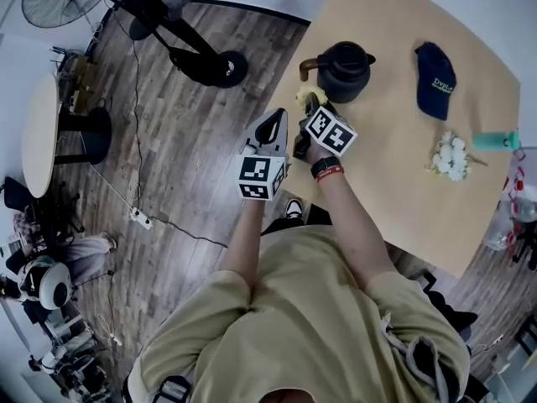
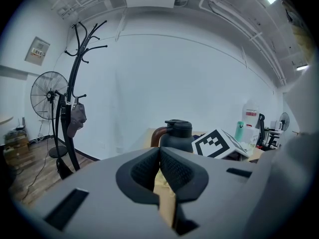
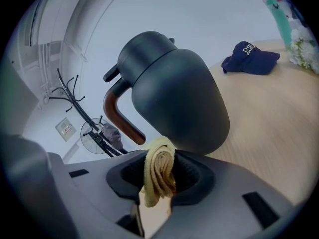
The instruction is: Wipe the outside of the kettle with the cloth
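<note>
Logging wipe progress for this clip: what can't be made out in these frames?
Right gripper view: whether the cloth touches the kettle; the cloth's fold covers the spot.
Head view: the cap's print, too small to read.
Left gripper view: the kettle's base, hidden behind the left gripper.

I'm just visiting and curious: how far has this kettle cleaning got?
Done: the yellow cloth is clamped in the right gripper. In hand: it sits at the lower side of the kettle; contact is unclear. Left: the wiping itself. The left gripper is shut and empty.
</note>
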A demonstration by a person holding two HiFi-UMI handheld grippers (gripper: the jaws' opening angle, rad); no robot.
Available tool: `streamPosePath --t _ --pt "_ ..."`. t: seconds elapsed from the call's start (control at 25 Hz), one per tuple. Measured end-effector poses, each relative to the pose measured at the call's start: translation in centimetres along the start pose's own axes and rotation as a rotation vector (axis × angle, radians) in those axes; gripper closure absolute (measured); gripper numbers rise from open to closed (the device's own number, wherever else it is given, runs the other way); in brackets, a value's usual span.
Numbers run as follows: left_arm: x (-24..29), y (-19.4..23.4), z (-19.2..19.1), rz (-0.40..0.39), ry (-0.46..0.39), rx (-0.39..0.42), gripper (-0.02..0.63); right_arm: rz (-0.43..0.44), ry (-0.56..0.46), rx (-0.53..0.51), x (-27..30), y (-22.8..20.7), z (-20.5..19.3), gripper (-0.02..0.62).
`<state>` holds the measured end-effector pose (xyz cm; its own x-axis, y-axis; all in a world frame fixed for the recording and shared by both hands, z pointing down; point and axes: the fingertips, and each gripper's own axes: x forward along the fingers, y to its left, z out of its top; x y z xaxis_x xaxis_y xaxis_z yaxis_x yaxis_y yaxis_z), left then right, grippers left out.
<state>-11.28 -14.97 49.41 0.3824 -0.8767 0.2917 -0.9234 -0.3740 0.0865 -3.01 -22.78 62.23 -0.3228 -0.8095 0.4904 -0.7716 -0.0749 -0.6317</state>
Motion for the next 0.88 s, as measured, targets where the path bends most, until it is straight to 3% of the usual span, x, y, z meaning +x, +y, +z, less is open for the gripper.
streamPosePath --t 0.24,0.88 --pt "-0.2 0.3 0.1 0.002 -0.002 0.005 0.583 -0.022 -0.018 0.069 0.8 -0.5 0.3 0.463" --pt "0.5 -0.9 -0.4 -0.041 0.016 0.006 0.583 -0.002 -0.004 0.055 -0.7 -1.7 0.5 0.463"
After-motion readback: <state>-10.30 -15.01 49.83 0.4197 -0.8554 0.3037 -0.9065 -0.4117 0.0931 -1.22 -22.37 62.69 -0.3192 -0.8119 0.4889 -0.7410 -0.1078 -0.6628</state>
